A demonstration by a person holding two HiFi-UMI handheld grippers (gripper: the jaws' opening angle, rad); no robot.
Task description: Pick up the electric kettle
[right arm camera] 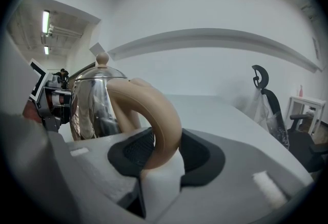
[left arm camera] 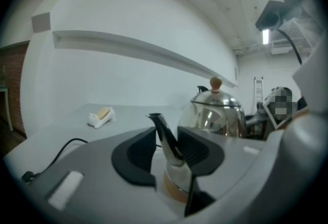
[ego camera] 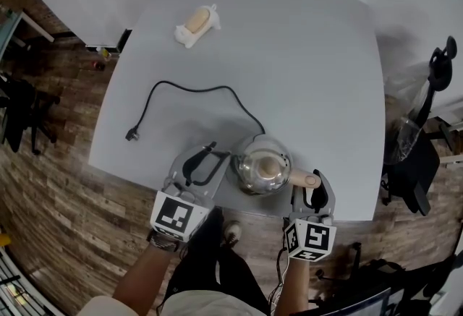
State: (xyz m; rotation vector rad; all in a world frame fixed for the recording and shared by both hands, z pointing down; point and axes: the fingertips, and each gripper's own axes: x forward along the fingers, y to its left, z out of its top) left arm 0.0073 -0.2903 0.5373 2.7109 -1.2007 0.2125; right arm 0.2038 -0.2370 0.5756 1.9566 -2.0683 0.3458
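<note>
The polished steel electric kettle with a wooden knob (ego camera: 262, 166) is seen at the lower centre of the head view, on the near edge of the pale grey table (ego camera: 289, 54), with the black power cord (ego camera: 188, 88) trailing from it toward the upper left of the frame.

Several things could go wrong from here. If the kettle is lifted by the thin dark spout (left arm camera: 165, 133), the smooth tapered metal could slide through the pads and the body could tip. If the two sides are raised unevenly, the kettle could rotate about its beige curved handle (right arm camera: 159, 115). The cord could drag and pull the kettle back. So close to the table edge, a slip would send it to the floor.

The left gripper (left arm camera: 166, 148) stands with its jaws apart around the spout. In the left gripper view the spout leans against the pad at frame right, while a clear gap is left to the pad at frame left, so nothing is clamped there.

The right gripper (right arm camera: 165, 154) has the handle between its jaws at the middle of the right gripper view. Both pads appear to be pressed on the handle, though how firmly cannot be judged where the handle covers the left pad's edge.
</note>
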